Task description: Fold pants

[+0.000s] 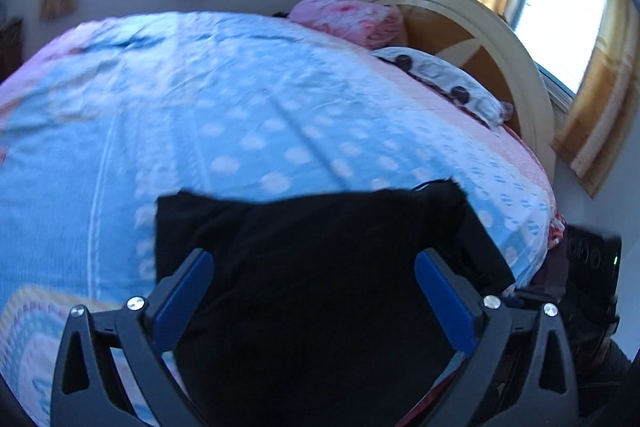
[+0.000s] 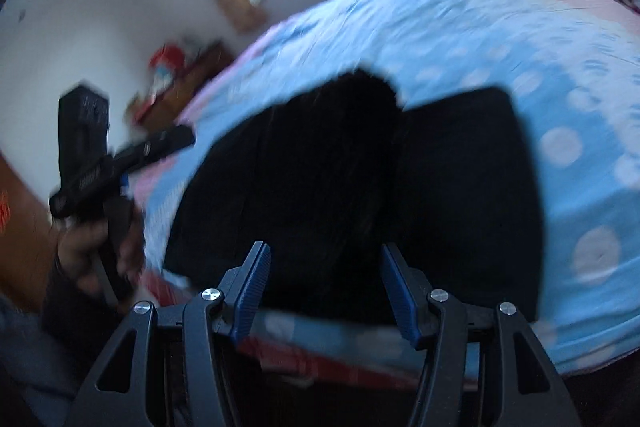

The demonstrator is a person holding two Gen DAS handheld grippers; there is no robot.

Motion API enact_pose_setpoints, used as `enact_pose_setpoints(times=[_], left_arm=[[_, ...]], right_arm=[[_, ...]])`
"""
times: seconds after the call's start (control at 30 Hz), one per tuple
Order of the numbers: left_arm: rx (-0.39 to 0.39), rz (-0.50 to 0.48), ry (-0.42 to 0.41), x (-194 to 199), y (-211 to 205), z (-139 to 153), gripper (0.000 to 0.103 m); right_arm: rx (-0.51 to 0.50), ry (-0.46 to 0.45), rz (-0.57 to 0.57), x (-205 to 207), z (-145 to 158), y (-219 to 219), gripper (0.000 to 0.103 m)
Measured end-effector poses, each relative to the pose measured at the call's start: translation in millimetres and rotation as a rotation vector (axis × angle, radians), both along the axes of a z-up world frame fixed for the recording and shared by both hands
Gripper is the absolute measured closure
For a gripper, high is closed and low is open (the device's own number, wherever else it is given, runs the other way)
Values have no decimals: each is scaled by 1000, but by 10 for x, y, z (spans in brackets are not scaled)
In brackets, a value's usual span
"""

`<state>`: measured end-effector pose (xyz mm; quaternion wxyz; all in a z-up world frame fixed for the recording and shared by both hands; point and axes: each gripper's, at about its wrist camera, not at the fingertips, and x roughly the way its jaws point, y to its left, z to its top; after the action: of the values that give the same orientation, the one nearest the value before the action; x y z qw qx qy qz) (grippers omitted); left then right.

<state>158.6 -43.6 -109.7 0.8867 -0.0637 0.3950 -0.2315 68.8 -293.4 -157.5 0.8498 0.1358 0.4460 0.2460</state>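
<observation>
Left wrist view: left gripper [image 1: 314,263] spread wide, blue pads [image 1: 182,301] clear of the cloth, nothing pinched; black pants [image 1: 320,267] lie folded on the blue dotted bedspread [image 1: 240,115] near the bed's front edge, pink pillow [image 1: 348,19] and wooden headboard [image 1: 472,39] beyond. Right wrist view, blurred: right gripper [image 2: 326,283] partly spread over the pants [image 2: 360,187], fingers [image 2: 250,287] apart with nothing clamped, cloth below them; at left a hand [image 2: 96,247] holds the other gripper's handle beside the bed.
</observation>
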Motion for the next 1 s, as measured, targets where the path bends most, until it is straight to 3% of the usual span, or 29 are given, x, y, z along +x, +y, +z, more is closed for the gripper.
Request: enact_pose_setpoints(times=[0.07,0.1,0.2,0.33,0.47,0.6,0.73,0.83,0.9,1.0], left_arm=[[-23,6,20,-6,50,-60,0],[-32,5,25,-15,62,-80,0],[-37,-3,25,-37,56,-82,0],[-35,-4,-6,-71,80,-28,0],[-27,-2,7,-56,72,-97,0],[15,-14,32,-44,14,-272,0],[57,-18,31,-45,-24,-365,0],[46,-23,32,-50,-24,-390,0],[43,-25,32,-59,-25,-400,0],[34,-23,33,-66,-6,-410,0]], right_arm=[[-37,34,27,5,-102,108,46],[-44,40,29,26,-135,134,60],[-67,10,25,89,-110,250,74],[-115,-135,16,-34,272,305,80],[-205,-139,-58,39,379,125,81],[-225,36,-27,133,30,-16,81],[-262,35,-11,76,-30,3,81],[-256,23,-71,120,50,-117,79],[-212,14,-120,174,159,-247,56],[-139,-10,-141,292,240,-375,49]])
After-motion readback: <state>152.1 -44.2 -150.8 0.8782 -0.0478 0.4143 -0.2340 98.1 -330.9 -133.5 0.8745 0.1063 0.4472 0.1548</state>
